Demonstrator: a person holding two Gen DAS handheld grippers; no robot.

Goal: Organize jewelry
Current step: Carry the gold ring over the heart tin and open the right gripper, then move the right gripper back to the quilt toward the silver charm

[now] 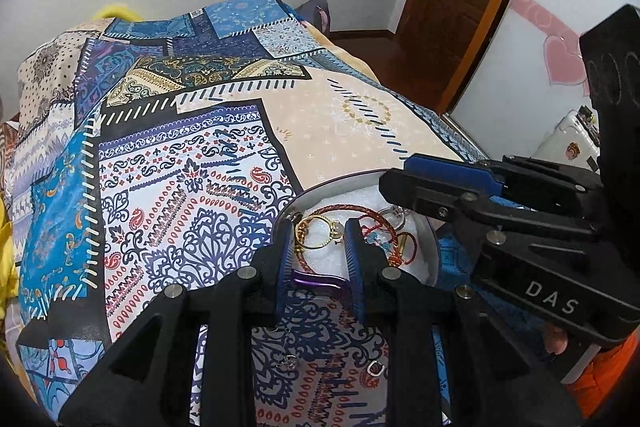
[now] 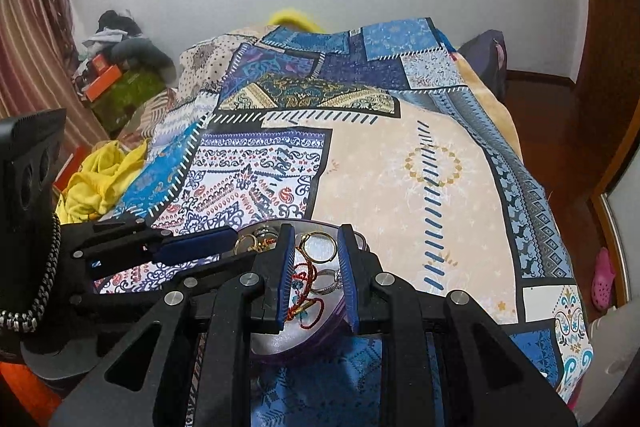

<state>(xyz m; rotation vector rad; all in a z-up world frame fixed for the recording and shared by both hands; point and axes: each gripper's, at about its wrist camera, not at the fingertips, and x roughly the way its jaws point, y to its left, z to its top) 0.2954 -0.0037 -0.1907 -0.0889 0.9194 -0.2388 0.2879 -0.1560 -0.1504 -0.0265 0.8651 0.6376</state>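
Purple-rimmed round tray (image 1: 433, 247) on the patchwork bedspread (image 1: 180, 155) of a bed, white-lined and holding a tangle of jewellery: gold rings (image 1: 298, 231), a braided red bracelet (image 1: 376, 214), red cords. Left gripper (image 1: 318, 223) and right gripper (image 2: 316, 227) both poised over that tray, each with jaws a little apart, nothing visibly pinched between the blue pads. Two small silvery pieces (image 1: 289, 362) loose on the bedspread just beside the tray's near edge.

A blue, cream and navy patchwork bedspread (image 2: 400, 167) lies beside yellow cloth (image 2: 100, 179) and gold rings (image 1: 316, 233).
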